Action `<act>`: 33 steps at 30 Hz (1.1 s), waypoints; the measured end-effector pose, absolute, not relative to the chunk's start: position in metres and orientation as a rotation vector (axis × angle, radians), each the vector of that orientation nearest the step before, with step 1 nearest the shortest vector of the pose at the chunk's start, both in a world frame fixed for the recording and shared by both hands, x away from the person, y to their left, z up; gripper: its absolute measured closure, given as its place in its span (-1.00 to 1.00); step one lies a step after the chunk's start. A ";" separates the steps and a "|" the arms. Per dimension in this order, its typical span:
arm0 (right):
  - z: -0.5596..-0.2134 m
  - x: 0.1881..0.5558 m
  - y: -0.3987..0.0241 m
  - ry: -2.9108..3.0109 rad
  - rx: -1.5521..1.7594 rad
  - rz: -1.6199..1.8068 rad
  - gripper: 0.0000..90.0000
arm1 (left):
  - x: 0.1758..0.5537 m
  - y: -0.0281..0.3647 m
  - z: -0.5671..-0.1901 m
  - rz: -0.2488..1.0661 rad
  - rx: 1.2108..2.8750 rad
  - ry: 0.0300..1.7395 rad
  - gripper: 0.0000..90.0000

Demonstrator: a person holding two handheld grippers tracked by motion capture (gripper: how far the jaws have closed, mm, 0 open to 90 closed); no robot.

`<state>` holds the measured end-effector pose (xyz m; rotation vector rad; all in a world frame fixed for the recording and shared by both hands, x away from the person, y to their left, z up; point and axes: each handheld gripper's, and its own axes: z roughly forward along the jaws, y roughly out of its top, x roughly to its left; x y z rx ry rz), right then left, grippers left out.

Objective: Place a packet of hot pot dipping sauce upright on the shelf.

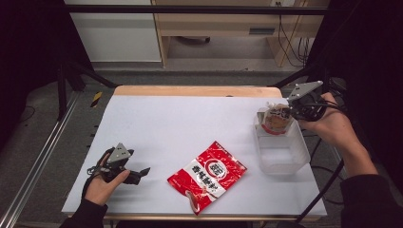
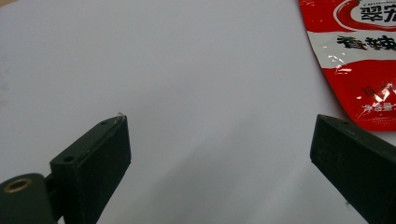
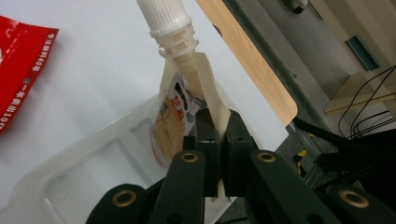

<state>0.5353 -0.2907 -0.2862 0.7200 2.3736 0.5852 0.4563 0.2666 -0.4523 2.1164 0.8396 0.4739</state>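
My right gripper (image 1: 293, 109) is shut on the edge of a spouted sauce pouch (image 1: 276, 118) and holds it over the far end of a clear plastic tray (image 1: 281, 154) at the table's right. In the right gripper view the pouch (image 3: 177, 116) with its white screw cap hangs above the tray (image 3: 70, 182), pinched between the black jaws of my right gripper (image 3: 217, 133). A red and white snack bag (image 1: 207, 175) lies flat at the front middle. My left gripper (image 1: 142, 172) rests open on the table at the front left, jaws (image 2: 219, 140) wide apart, the bag (image 2: 359, 56) just beyond its right jaw.
White sheet (image 1: 180, 123) covers the wooden table; its far edge shows bare wood (image 1: 195, 90). Black frame bars stand at both sides, and cables hang off the right. Cabinets stand beyond the table.
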 end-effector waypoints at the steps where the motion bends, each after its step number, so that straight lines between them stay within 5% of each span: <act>1: -0.288 0.537 -0.292 2.375 0.723 0.587 0.94 | 0.456 0.267 -0.452 0.473 2.117 0.840 -0.88; 33: -0.298 0.536 -0.295 2.378 0.691 0.640 0.94 | 0.456 0.264 -0.453 0.467 2.128 0.828 -0.88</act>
